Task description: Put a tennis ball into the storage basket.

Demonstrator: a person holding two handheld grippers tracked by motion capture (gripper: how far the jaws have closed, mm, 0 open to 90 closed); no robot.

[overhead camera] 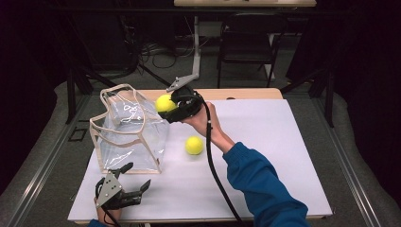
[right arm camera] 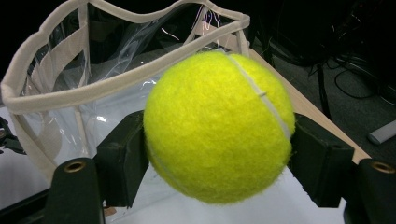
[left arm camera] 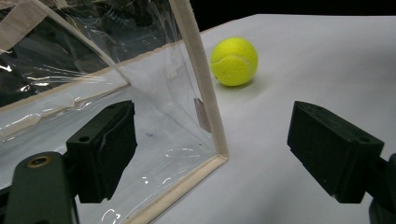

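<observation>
A clear plastic bag (overhead camera: pixel 130 132) with beige trim stands open on the white table sheet (overhead camera: pixel 265 142). My right gripper (overhead camera: pixel 171 106) is shut on a yellow tennis ball (overhead camera: pixel 165 102), held in the air beside the bag's upper right rim. In the right gripper view that ball (right arm camera: pixel 217 126) sits pinched between both black pads, with the bag's rim (right arm camera: pixel 116 79) just behind it. A second tennis ball (overhead camera: pixel 194 145) lies on the sheet to the right of the bag. My left gripper (overhead camera: pixel 137 177) rests open near the bag's front corner (left arm camera: pixel 219 156), with the loose ball (left arm camera: pixel 234 61) beyond it.
The wooden table edge (overhead camera: pixel 246 93) runs along the far side. A black chair (overhead camera: pixel 248 42) and a table leg (overhead camera: pixel 196 47) stand on the floor beyond. A blue sleeve (overhead camera: pixel 262 184) and the gripper's black cable (overhead camera: pixel 215 170) cross the sheet's right half.
</observation>
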